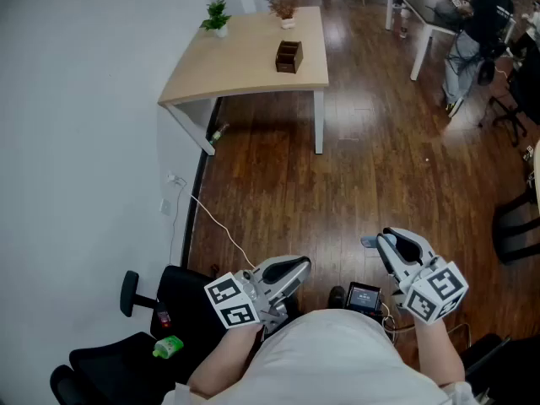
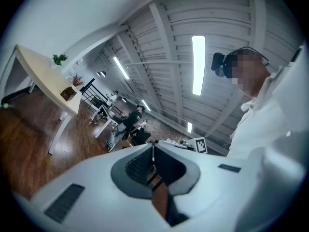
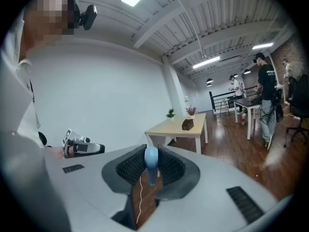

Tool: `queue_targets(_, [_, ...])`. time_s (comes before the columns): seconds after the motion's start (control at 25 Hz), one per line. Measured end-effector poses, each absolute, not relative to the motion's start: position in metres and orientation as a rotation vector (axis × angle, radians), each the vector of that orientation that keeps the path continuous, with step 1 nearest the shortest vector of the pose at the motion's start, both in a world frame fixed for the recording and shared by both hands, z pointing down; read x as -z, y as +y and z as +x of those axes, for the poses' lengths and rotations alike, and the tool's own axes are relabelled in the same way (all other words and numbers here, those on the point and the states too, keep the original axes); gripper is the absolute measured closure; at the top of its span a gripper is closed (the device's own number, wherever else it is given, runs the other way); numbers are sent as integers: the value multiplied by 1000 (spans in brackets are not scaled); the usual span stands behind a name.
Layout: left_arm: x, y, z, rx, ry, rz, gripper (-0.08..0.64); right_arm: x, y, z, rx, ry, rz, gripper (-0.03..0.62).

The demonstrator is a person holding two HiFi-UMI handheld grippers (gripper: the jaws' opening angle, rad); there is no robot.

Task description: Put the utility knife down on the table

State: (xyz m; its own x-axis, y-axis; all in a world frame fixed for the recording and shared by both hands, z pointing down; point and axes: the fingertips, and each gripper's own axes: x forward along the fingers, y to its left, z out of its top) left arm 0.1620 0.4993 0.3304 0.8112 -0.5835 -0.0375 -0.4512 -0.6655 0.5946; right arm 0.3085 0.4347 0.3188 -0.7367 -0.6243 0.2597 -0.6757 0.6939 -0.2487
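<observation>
Two steps remain, we judge: our right hand-held gripper (image 1: 393, 245), clenched on the utility knife (image 3: 151, 161) well apart from the worktop (image 1: 245, 62), must carry it there and release; left hand-held gripper (image 1: 297, 268) clenched empty

A plant (image 1: 217, 17) stood beside the white wall (image 1: 76, 142), a pot of dry stems (image 1: 287, 13) to its right and a brown box (image 1: 288, 56) nearer, while a white cable (image 1: 215, 218) trailed over the wood floor (image 1: 371, 167), a green thing (image 1: 168, 346) lay on a black chair (image 1: 126, 344), and a person (image 1: 477, 32) stood far right.
</observation>
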Motion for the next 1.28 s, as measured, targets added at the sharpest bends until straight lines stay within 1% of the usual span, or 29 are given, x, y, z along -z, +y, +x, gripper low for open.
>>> queue_targets(0.84, [-336,478,226,298,-905,2373,555,-336,402,370,-526,-2782,923,520])
queue_targets(1.0, [-337,473,225,283,-918,2367,555,-341,393,367,-545,-2785,904,520])
queue_targets(1.28, [-341,455,201,282,-916,2368,555,-344,380,341,-543,-2775,877,519])
